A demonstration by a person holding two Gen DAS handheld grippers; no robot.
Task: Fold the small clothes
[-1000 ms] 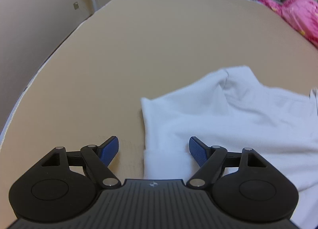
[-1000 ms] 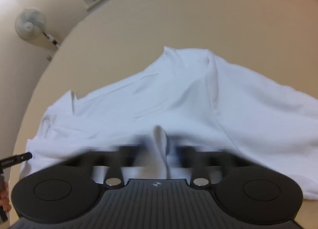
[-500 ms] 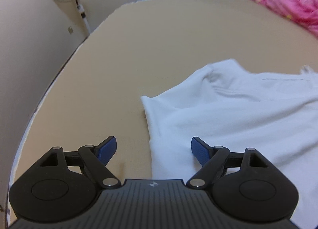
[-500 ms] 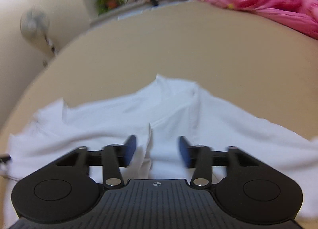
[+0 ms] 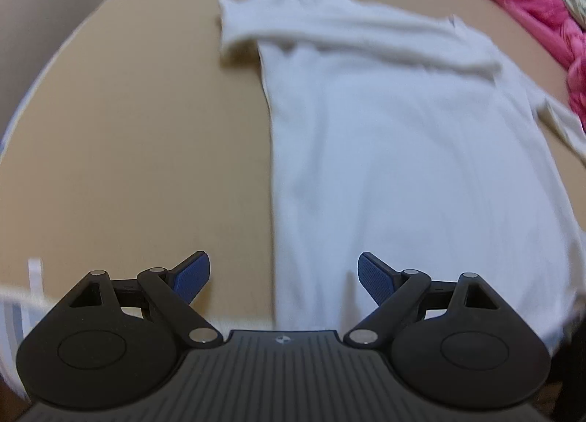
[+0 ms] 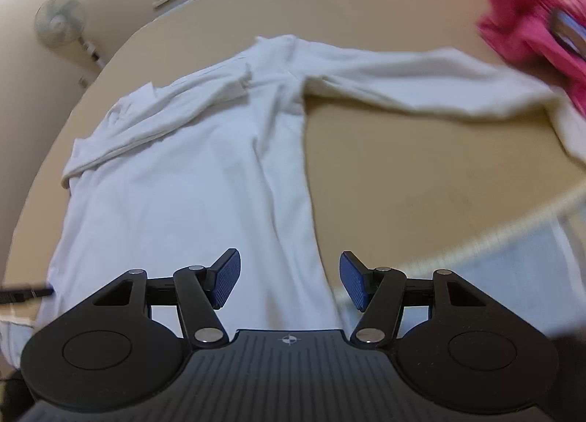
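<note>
Both my grippers have let go and drawn back: left gripper (image 5: pixel 284 277) and right gripper (image 6: pixel 289 275) are opening, empty, over the white shirt (image 5: pixel 403 151); next, pinch the hem corners evenly.

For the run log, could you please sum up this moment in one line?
white shirt: flat on tan table, unheld | left claw: opening, over hem edge | right claw: opening, over hem | one sleeve spread out

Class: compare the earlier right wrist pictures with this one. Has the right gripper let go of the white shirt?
Yes. The right gripper, earlier pinching a fold, has jaws opening above the flat white shirt on the tan table.
</note>
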